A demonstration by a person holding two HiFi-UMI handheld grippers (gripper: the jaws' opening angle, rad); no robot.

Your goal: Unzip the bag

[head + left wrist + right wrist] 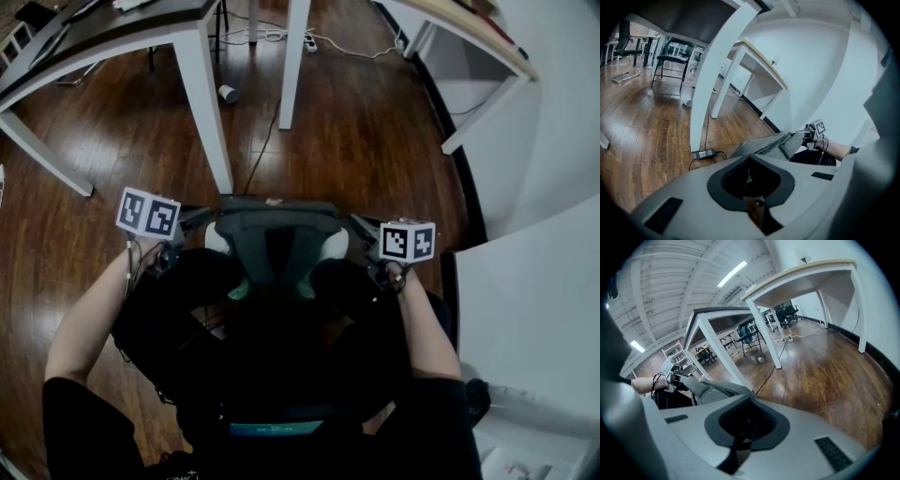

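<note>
A dark grey bag sits in front of the seated person's knees, its top edge level between the two grippers. My left gripper is shut, with its tips at the bag's upper left corner. My right gripper is shut at the upper right corner. No view shows whether either one pinches fabric. In the left gripper view the bag stretches away toward the right gripper. In the right gripper view the bag runs to the left gripper. The zipper is not visible.
White table legs stand on the wooden floor just beyond the bag. A cable runs along the floor between them, near a paper cup. A power adapter lies by the leg. A white wall closes the right side.
</note>
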